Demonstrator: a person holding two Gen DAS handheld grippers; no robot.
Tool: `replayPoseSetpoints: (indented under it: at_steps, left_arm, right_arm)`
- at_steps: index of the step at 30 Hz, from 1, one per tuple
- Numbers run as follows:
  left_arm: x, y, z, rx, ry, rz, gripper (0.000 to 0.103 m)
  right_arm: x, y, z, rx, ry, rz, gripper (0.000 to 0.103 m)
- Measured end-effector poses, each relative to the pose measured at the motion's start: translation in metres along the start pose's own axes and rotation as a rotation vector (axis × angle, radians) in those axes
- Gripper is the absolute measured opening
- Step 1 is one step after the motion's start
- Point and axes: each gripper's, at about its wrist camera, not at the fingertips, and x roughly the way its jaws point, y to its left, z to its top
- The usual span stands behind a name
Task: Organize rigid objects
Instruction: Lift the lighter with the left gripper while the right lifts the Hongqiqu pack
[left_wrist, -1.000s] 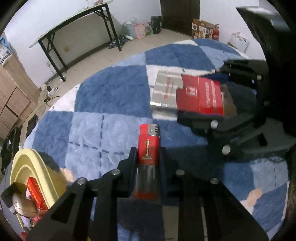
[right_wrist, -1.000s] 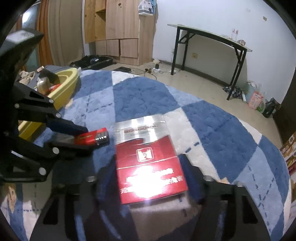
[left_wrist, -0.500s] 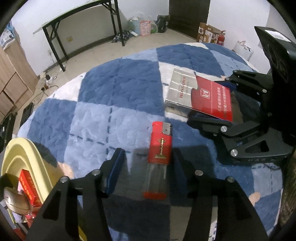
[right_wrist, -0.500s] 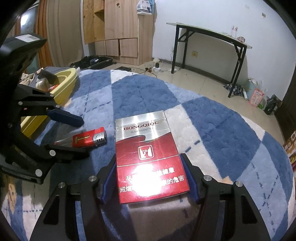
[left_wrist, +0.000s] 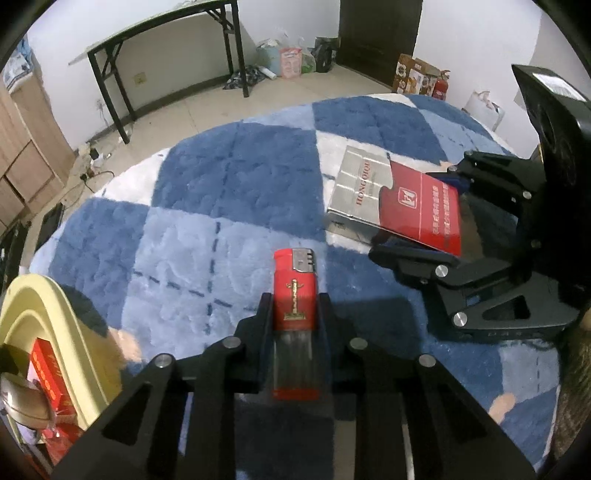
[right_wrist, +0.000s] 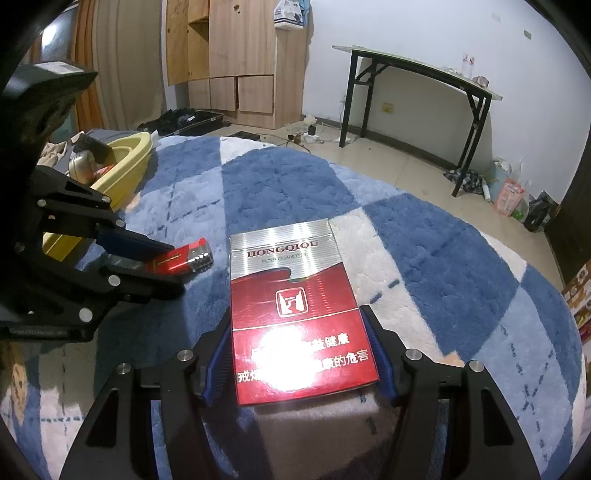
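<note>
Now both tongs grip things over the blue checked rug (left_wrist: 236, 192).
Left tongs (left_wrist: 294, 306) have just closed tight on the red lighter (left_wrist: 294, 295); right tongs (right_wrist: 301, 354), part open, clamp the red-and-silver cigarette pack (right_wrist: 295, 306). Yellow basket (right_wrist: 129, 155) sits at the rug's edge.

A black-legged folding table (right_wrist: 417, 70) stands against the white wall, with small bottles on its top and a heap of bags (left_wrist: 284, 61) and dark cloth (left_wrist: 247, 79) on the tiled floor (right_wrist: 388, 162) by its legs. Wooden cabinets (right_wrist: 236, 55) fill the corner, and an open black case (right_wrist: 184, 120) lies on the floor just before them, near a tangle of cables (right_wrist: 303, 136). A dark door (left_wrist: 380, 33) has a printed carton (left_wrist: 415, 74) and a red fire extinguisher (left_wrist: 440, 85) beside it.
</note>
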Motion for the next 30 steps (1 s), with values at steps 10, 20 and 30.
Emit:
replayPoseSetpoints:
  at_steps: [10, 20, 30]
  left_arm:
    - [0.0, -0.006, 0.005, -0.043, -0.064, 0.04, 0.024]
    - [-0.007, -0.006, 0.004, -0.031, -0.08, 0.091, 0.024]
    - [-0.024, 0.003, 0.005, -0.05, -0.108, 0.086, 0.024]
  right_arm:
    - [-0.001, 0.002, 0.0, -0.006, -0.003, -0.006, 0.059]
    - [-0.008, -0.002, 0.0, 0.02, -0.015, -0.007, 0.056]
    - [-0.01, 0.0, 0.002, 0.021, -0.015, -0.013, 0.055]
